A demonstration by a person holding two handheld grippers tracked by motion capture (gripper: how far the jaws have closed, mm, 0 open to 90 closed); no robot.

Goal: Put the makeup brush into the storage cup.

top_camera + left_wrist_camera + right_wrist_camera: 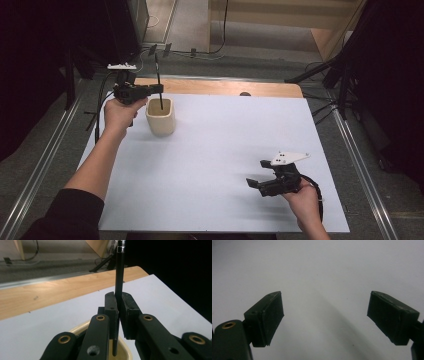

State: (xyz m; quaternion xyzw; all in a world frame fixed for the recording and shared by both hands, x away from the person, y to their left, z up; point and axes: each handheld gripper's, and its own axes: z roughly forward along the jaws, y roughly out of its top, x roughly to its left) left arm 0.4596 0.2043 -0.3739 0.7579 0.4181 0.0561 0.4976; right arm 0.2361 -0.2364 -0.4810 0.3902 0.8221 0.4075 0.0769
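A cream cup (161,117) stands on the white table top (220,165) at the far left. My left gripper (159,89) hovers just above the cup's rim, shut on a thin black pen (158,80) held upright. In the left gripper view the pen (119,275) rises between the closed pads and its lower end hangs inside the cup (125,350). My right gripper (255,174) rests near the front right of the table, open, pointing left. In the right gripper view its fingertips (265,317) stand wide apart over bare white surface, nothing between them.
A wooden strip (220,87) runs along the table's far edge. Metal rails (360,165) flank the table on both sides. Cables and dark stands lie on the floor beyond the far edge.
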